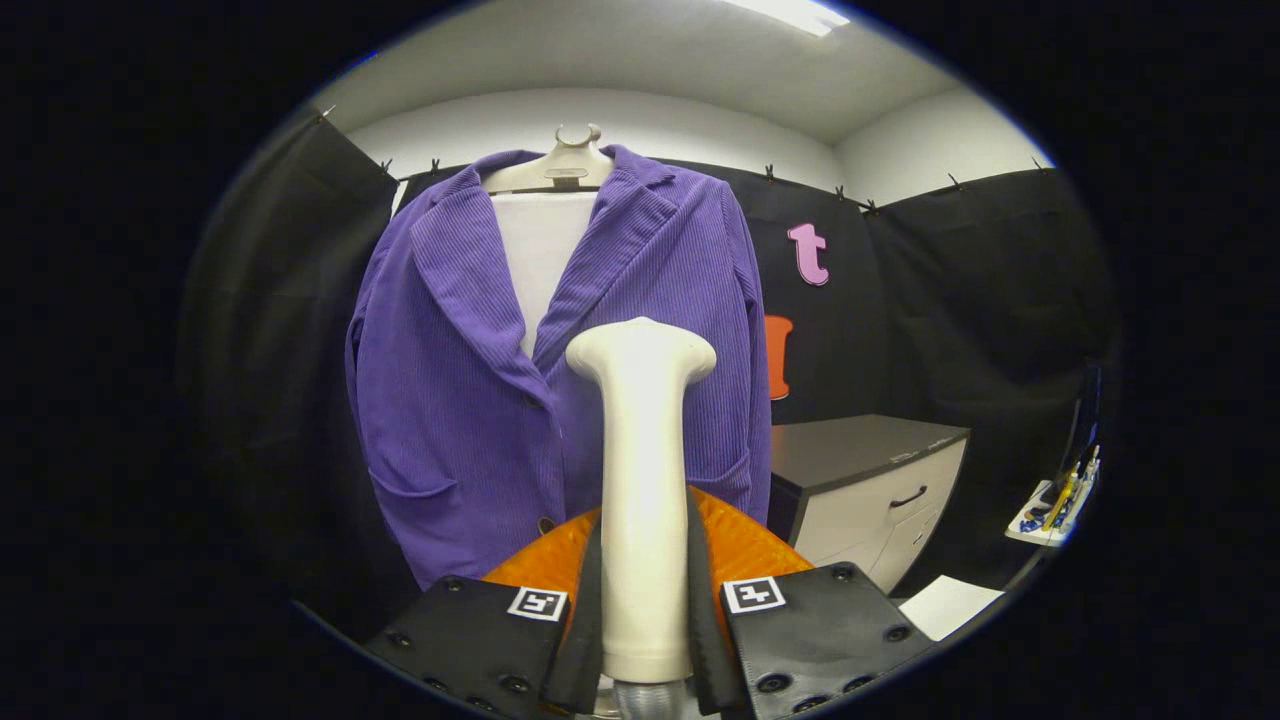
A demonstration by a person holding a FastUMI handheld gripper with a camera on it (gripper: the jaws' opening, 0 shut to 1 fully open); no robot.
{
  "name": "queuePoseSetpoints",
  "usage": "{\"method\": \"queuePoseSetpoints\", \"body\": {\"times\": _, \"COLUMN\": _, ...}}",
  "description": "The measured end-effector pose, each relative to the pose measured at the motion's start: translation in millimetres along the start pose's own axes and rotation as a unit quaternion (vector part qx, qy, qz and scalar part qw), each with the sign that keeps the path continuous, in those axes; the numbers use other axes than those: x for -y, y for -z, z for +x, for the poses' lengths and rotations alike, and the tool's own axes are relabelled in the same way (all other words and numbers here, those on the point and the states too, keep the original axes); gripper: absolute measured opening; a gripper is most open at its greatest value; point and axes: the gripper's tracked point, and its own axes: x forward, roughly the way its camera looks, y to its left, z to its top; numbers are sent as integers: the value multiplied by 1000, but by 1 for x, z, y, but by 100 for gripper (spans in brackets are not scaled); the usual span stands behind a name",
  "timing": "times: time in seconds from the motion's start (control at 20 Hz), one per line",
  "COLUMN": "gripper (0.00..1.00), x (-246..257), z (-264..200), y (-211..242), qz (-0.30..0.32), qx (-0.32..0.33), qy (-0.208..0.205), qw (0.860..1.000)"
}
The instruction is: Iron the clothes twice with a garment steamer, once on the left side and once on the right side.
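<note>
A purple corduroy jacket (470, 400) hangs on a pale hanger (562, 165) over a white panel, straight ahead of me. The cream garment steamer (640, 480) stands upright between my fingers, its handle pressed on both sides and its flared head in front of the jacket's lower right front, just right of the button line. My gripper (643, 600) is shut on the steamer's handle. I cannot tell whether the steamer head touches the cloth. The steamer hides part of the jacket's front closure.
A low cabinet (870, 480) with a dark top and white drawers stands to the right of the jacket. Farther right a small white tray (1055, 510) holds pens and tools. A white sheet (950, 605) lies below the cabinet. Black cloth walls surround the booth.
</note>
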Motion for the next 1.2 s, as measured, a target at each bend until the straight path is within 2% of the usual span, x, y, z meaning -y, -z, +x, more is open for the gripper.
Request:
{"method": "queuePoseSetpoints", "body": {"times": 0.5, "gripper": 44, "x": 2, "z": -4, "y": 42, "qz": -2, "qx": -5, "qy": 16, "qw": 1000}}
{"method": "queuePoseSetpoints", "body": {"times": 1.2, "gripper": 44, "x": 14, "z": -27, "y": 129, "qz": -27, "qx": -56, "qy": 27, "qw": 998}}
